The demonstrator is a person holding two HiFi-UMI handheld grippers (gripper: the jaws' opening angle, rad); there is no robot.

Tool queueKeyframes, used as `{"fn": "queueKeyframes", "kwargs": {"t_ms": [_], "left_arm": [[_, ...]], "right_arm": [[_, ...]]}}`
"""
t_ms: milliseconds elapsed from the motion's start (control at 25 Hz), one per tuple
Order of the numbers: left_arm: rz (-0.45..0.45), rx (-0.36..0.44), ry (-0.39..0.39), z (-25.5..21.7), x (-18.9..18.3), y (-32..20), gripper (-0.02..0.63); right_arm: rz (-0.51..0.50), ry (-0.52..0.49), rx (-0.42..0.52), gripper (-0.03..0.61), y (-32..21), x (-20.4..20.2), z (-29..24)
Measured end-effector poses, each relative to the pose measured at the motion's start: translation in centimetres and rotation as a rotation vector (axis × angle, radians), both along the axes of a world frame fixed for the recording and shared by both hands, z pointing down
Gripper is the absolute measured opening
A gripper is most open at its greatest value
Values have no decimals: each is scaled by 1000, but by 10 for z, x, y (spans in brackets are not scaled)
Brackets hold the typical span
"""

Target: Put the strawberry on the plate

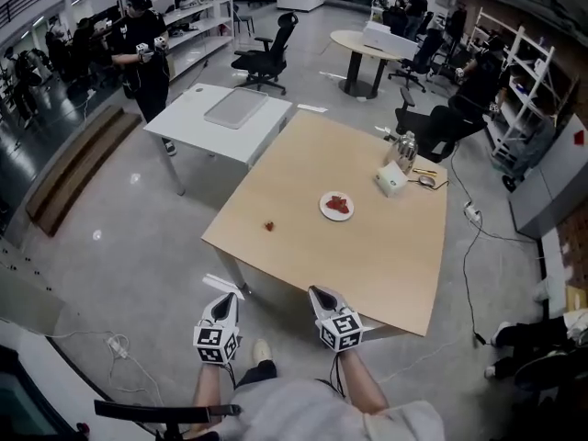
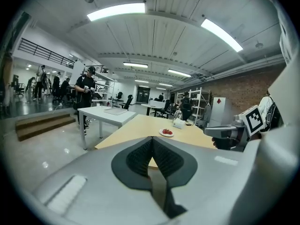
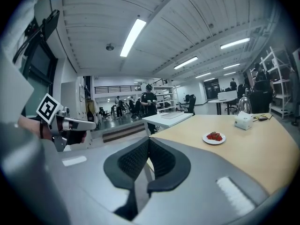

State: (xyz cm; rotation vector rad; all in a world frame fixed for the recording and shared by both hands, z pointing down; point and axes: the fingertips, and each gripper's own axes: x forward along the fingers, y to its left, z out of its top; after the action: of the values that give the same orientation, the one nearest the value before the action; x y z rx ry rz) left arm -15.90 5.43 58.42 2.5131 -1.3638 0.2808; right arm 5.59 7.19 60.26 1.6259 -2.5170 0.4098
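While loose strawberry (image 1: 269,226) lies on bare tabletop, centre-left of head view, pick-up not yet begun. Plate (image 1: 327,215) sits to its right near frame centre, well apart, some red fruit already on it. Left gripper (image 1: 223,301) and right gripper (image 1: 322,294) hang at frame bottom, short of table (image 1: 386,265) edge, jaws pressed together, nothing between. Left to do, by my reading: reach, open, grasp, carry, release on plate.

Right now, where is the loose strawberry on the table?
In the head view, the small red strawberry lies alone on the light wooden table near its left edge, left of the round white plate holding more red fruit.
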Motion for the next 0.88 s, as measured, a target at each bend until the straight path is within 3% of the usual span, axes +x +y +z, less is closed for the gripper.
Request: {"fn": "queueKeyframes", "kwargs": {"t_ms": [400, 880], "left_arm": [[58, -15, 15, 11, -45, -58, 18], [54, -48, 27, 31, -63, -100, 18]], "right_arm": [[72, 26, -33, 8, -60, -41, 8], [78, 62, -56, 8, -114, -57, 21]]}}
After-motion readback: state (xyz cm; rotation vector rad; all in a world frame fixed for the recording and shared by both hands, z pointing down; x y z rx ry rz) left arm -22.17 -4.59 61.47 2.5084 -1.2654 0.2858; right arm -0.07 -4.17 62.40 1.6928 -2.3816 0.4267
